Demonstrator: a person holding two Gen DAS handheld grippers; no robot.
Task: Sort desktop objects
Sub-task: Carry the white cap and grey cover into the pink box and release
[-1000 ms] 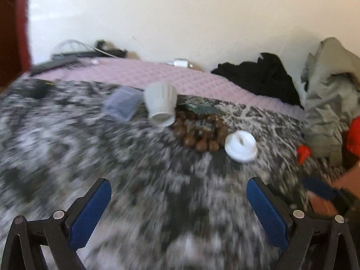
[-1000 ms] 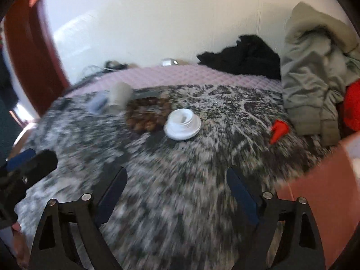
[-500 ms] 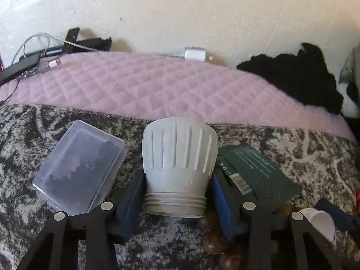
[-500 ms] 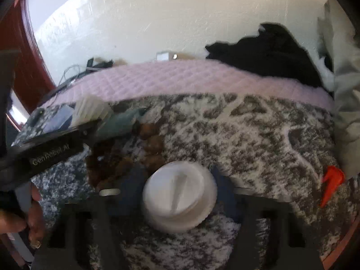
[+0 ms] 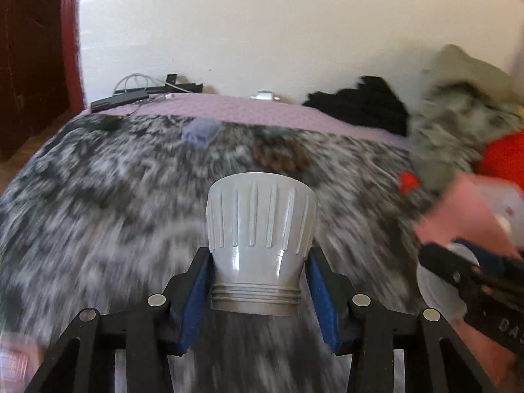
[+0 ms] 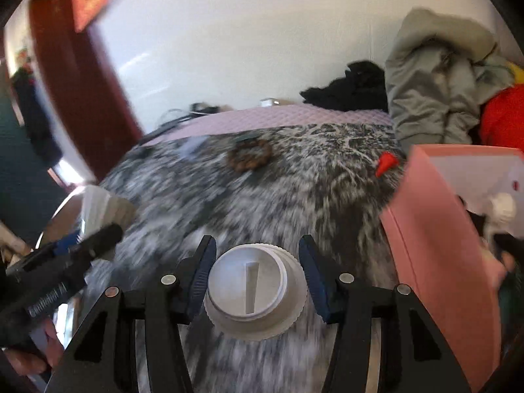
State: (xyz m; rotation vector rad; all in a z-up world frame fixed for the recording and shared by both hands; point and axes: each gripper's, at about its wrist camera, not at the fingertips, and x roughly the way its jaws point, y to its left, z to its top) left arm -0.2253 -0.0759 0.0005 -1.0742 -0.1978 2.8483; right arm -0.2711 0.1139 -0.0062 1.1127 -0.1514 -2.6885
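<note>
My left gripper [image 5: 257, 281] is shut on a grey ribbed cup-shaped piece [image 5: 260, 229], its blue pads pressing the narrow threaded end, lifted above the black-and-white patterned blanket [image 5: 108, 216]. My right gripper [image 6: 257, 281] is shut on a white round screw cap [image 6: 253, 290], also held above the blanket. The right gripper shows at the right edge of the left wrist view [image 5: 471, 271]; the left gripper and its grey piece [image 6: 104, 209] show at the left of the right wrist view. A brown bead bracelet [image 6: 250, 157] and a clear plastic box [image 5: 199, 132] lie far back.
A pink box [image 6: 435, 239] with a white inside stands open at the right. A small red cone [image 6: 386, 162] lies near it. Grey, black and red clothes [image 6: 435, 98] are piled at back right. Cables and a charger [image 5: 265, 95] rest on the pink quilt by the wall.
Both grippers closed on their objects, the left on the grey piece, the right on the white cap. Both then lifted and pulled back from the bracelet and clear box.
</note>
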